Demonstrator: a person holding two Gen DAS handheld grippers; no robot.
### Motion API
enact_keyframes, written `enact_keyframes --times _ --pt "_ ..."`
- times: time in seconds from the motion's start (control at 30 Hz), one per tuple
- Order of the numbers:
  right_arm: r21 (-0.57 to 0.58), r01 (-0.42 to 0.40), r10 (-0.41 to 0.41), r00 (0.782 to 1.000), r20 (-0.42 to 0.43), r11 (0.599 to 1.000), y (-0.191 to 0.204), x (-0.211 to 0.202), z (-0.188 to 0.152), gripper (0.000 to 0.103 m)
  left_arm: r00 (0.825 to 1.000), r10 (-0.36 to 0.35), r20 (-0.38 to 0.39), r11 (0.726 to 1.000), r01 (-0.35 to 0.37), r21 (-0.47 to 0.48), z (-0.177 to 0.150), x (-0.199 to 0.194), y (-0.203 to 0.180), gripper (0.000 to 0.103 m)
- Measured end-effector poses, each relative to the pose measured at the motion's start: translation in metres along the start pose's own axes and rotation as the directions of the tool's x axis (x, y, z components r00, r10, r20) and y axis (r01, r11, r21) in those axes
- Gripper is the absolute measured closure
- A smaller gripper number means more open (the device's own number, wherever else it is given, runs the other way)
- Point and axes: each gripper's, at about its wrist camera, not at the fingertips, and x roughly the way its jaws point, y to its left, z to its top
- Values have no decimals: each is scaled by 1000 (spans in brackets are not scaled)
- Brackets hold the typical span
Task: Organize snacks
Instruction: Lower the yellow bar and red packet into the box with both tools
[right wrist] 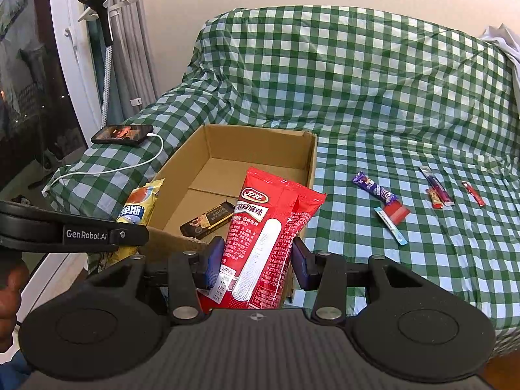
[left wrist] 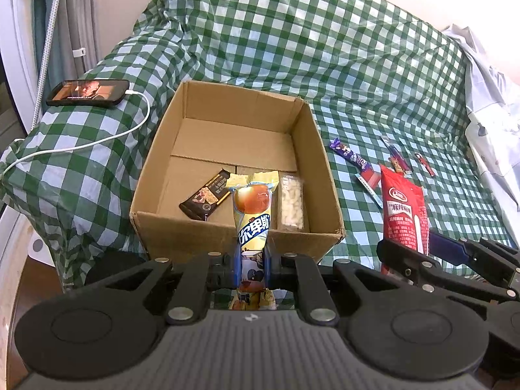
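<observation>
An open cardboard box [left wrist: 227,237] [right wrist: 260,136] stands on the green checked cover. Inside lie a dark brown bar [left wrist: 204,196] [right wrist: 208,219] and a clear pack of pale pieces [left wrist: 292,203]. My left gripper [left wrist: 250,266] is shut on a yellow snack packet [left wrist: 252,208] [right wrist: 138,209], held upright over the box's near wall. My right gripper [right wrist: 256,260] is shut on a red snack bag [right wrist: 269,227] [left wrist: 404,214], held just right of the box's near corner.
To the right of the box, loose on the cover, lie a purple bar [right wrist: 375,190], a light blue stick [right wrist: 390,226], a small red pack [right wrist: 398,213] and thin sticks [right wrist: 437,188]. A phone [left wrist: 87,93] with a white cable charges on the left armrest. White cloth [left wrist: 487,97] lies far right.
</observation>
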Motion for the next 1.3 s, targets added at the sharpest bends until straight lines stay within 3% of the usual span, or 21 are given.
enact_keyframes --times 0.77,1.3 --pt "-25 14 -15 998 -56 1000 2 24 3 57 999 -2 -32 999 1 -37 10 25 16 89" --pt "-41 9 -12 998 -64 999 6 55 29 57 1000 10 -29 996 -12 -83 48 52 34 89"
